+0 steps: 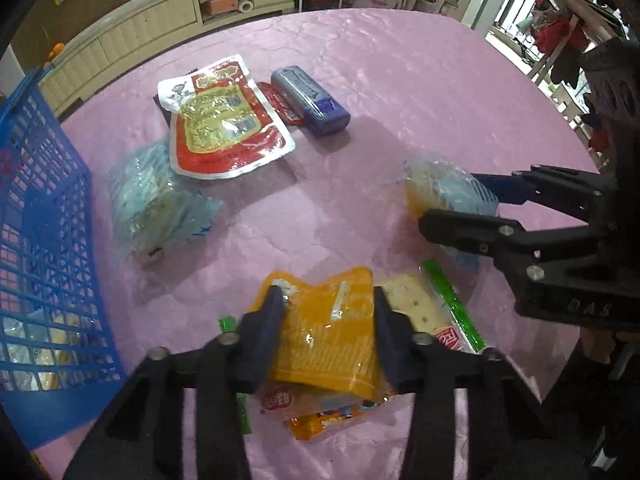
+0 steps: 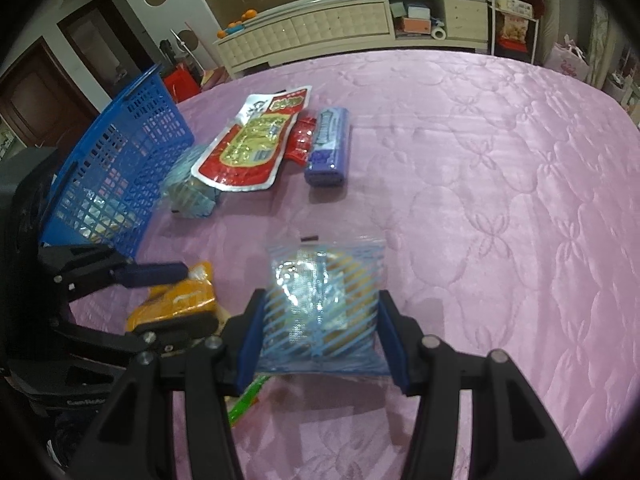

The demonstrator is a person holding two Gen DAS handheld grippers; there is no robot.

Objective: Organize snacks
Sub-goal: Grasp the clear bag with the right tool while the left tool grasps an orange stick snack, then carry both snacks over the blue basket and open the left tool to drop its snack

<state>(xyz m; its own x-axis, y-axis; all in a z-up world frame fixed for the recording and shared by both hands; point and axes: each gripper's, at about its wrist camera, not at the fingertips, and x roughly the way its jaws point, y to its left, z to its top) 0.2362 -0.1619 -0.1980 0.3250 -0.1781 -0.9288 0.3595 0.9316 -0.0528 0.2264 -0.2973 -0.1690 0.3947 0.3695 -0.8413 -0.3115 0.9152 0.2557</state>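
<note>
Snacks are lying all over a quilted pink tablecloth with a stitched flower pattern, shiny and a bit puffy.

The left gripper is clamping down on a glossy orange packet, its dark blue pads pressing both sides so the foil is bowing up between them. Under it a flat cracker pack with green edges is peeking out.

The right gripper is squeezing a clear crinkly bag with pale blue stripes, something yellowish showing through the plastic. Its blue pads are sitting flush against both edges of the bag, so it's gripping, not just hovering around it.

Further back, a flat red and white pouch with a yellow see-through window is resting partly on another blue-striped clear bag. Just beside the pouch there's a small red sachet, and touching that a rounded blue-grey block pack, smooth and boxy.

The blue plastic basket is sitting at the table's left edge, rigid lattice walls with square holes. Through the mesh some shiny wrappers are showing inside, silvery and yellowish, but I can't tell exactly which snacks they are.
</note>
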